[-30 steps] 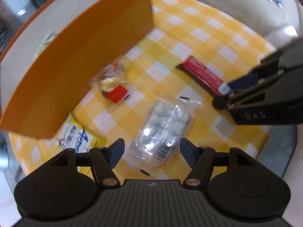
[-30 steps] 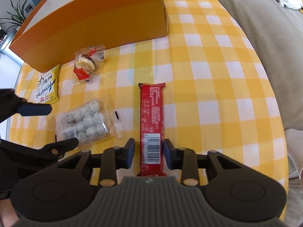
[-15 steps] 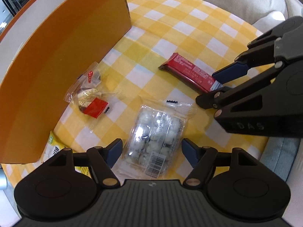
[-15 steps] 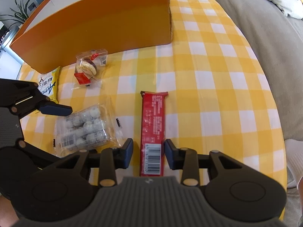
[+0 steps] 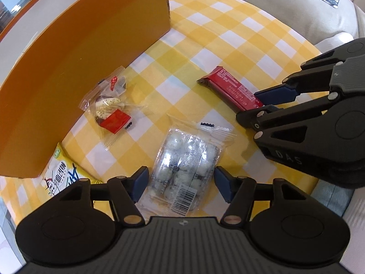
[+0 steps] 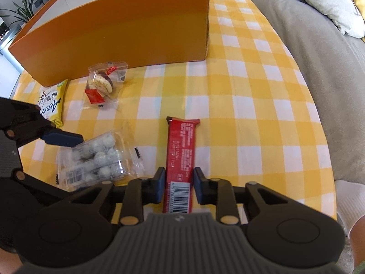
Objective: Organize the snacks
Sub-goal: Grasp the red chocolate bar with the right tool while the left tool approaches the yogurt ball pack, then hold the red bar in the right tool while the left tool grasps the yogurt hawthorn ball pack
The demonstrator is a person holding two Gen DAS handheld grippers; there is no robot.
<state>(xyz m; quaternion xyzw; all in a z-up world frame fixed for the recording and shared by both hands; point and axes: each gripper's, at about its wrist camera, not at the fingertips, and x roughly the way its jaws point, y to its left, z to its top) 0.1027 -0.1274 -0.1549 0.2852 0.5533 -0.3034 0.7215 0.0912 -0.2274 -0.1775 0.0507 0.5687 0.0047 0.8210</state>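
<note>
The red snack bar (image 6: 180, 150) lies flat on the checked tablecloth (image 6: 251, 105), barcode end toward the right gripper (image 6: 177, 180), whose fingers sit apart on either side of that end with a sliver of gap, not pinching yet. I'd guess the bar is light and fairly stiff, with a slick wrapper, so a squeeze across the narrow width near the end should hold.

The clear pack of white balls (image 5: 184, 162) sits between the spread fingers of the left gripper (image 5: 180, 181), also not gripped. It looks crinkly and light (probably a rigid tray inside, so grab the body, not the floppy sealed edge).

The small clear cookie bag (image 5: 109, 105) and yellow packet (image 5: 61, 175) lie close to the orange box (image 6: 127, 34) wall. There's open cloth right of the bar, but the two grippers are near each other, so lifting straight up seems safest.
</note>
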